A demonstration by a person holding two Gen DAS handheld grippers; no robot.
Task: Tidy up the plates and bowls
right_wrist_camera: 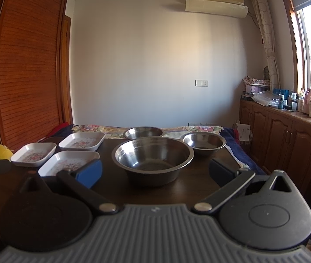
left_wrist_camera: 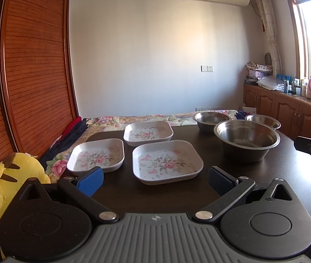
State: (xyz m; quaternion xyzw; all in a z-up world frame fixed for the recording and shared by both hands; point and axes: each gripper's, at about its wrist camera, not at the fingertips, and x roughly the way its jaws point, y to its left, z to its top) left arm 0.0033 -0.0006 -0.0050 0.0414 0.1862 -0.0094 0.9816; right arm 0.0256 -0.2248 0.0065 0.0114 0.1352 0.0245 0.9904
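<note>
Dark table (left_wrist_camera: 297,175) carries everything. Big steel bowl (right_wrist_camera: 152,157) sits upright, mouth up, centre-right; two smaller bowls (right_wrist_camera: 203,142) behind it. Three square floral plates (left_wrist_camera: 167,161) lie flat on the left, clustered, not stacked. My left gripper (left_wrist_camera: 155,180) and right gripper (right_wrist_camera: 155,172) hover level above the near edge, fingers spread wide, nothing held.

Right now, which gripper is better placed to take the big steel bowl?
Right, probably. The right gripper is open with the big steel bowl centred just ahead of its fingers. The left gripper, also open, faces the nearest floral plate instead.
</note>
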